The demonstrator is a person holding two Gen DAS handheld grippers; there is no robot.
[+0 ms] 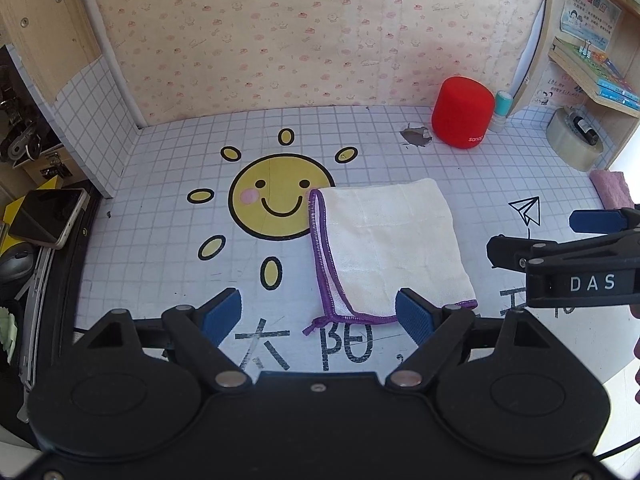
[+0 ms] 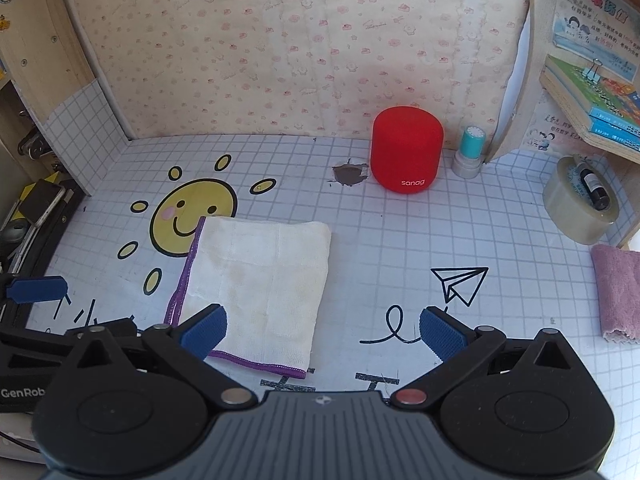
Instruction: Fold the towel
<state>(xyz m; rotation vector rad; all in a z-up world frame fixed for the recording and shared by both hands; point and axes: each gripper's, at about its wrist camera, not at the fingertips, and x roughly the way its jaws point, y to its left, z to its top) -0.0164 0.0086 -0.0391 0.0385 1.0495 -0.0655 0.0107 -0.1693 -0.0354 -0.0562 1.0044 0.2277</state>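
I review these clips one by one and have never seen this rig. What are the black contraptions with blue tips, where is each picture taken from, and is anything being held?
Each black contraption is a hand-held two-finger gripper with a camera looking along its blue pads. One picture looks over the left gripper, the other over the right gripper. Both are open and hold nothing. On the gridded table lies the white towel with purple trim, already folded, partly covering a sun drawing. Behind stand a red speaker, a tape roll and a pink cloth.
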